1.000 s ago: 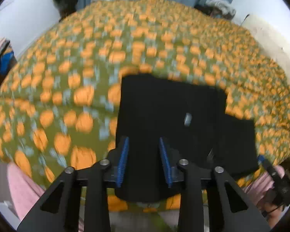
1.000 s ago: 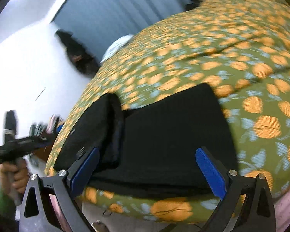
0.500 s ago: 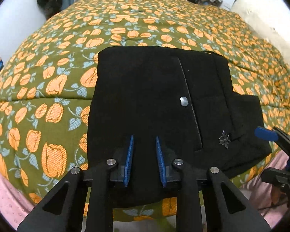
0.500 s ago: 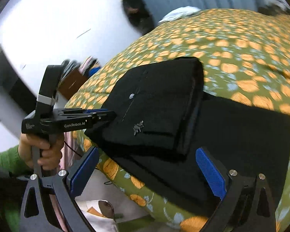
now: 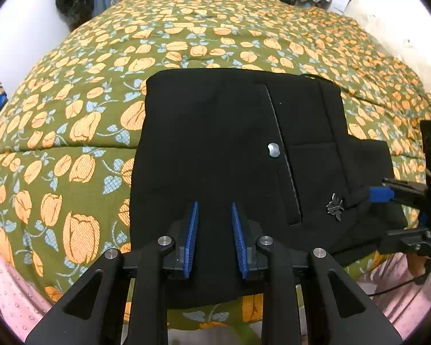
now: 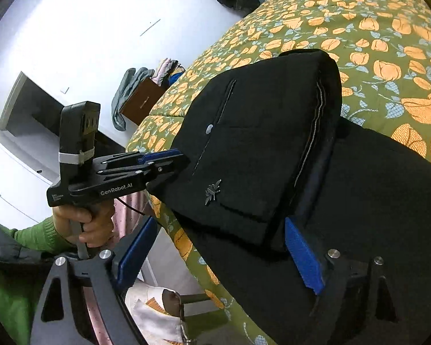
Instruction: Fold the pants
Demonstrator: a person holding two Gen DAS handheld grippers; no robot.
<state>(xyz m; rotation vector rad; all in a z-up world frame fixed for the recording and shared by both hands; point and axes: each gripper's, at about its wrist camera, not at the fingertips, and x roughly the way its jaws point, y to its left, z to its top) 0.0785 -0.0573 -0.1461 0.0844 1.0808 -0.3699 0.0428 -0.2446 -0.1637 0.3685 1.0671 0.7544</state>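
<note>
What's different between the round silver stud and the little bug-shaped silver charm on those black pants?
The stud is a plain, smooth disc; the charm is a spiky insect shape with wings. In the left wrist view the stud sits left of the pocket slit, about halfway along it, while the charm sits right of it, near its nearer end. Both are silvery and sit on the top layer of the folded pants.

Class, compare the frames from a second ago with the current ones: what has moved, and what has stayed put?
The right gripper swung round toward the folded edge of the black pants, its jaws just closing a little with nothing pinched yet. The left gripper dropped slightly nearer the fabric, narrow and empty. The pants stayed folded on the floral bedspread, unmoved.
</note>
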